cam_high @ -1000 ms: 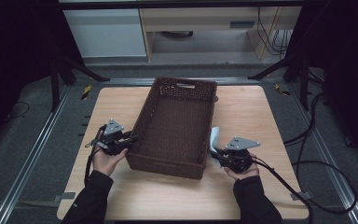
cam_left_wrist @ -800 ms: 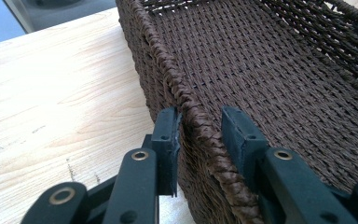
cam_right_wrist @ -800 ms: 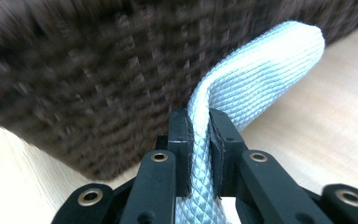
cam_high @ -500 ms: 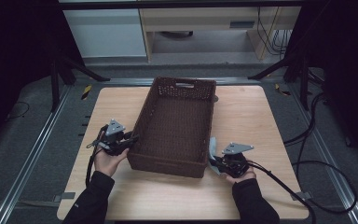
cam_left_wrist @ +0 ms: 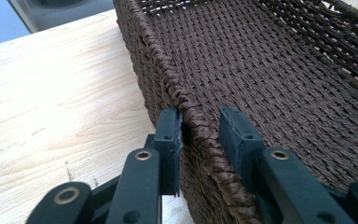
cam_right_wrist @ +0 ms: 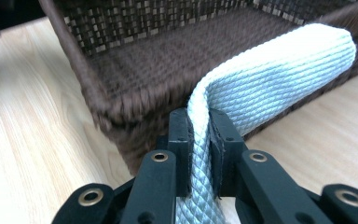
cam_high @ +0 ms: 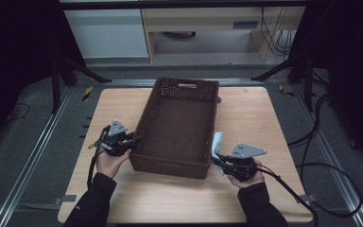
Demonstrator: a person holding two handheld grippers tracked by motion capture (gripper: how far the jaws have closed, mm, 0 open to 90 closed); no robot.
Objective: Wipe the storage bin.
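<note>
Left side of the wooden table [cam_high: 123,198]: the left gripper [cam_high: 131,140] sits at the near left corner of the brown woven basket [cam_high: 179,127], held in the person's left hand [cam_high: 108,161]. In the left gripper view its jaws straddle the braided rim [cam_left_wrist: 200,140] of the basket's side wall — one jaw outside against the rim, the other inside with a small gap showing. The jaws have just been closing on that rim; whether both pads now press on it I cannot tell.

Centre: the basket stands lengthwise on the table, its handle slot at the far end wall, its near end between the two hands.

Right side: the right gripper [cam_high: 217,161] is just beside the basket's near right corner, held in the right hand [cam_high: 246,177], a cable [cam_high: 288,189] trailing off to the right. Its jaws stand narrow, clamped on a pale blue woven cloth strip [cam_high: 217,144]. In the right gripper view the strip [cam_right_wrist: 261,79] rises from between the jaws, bends over and lies toward the basket's corner — its free end is close against the outer wall, though contact is not clear.
</note>
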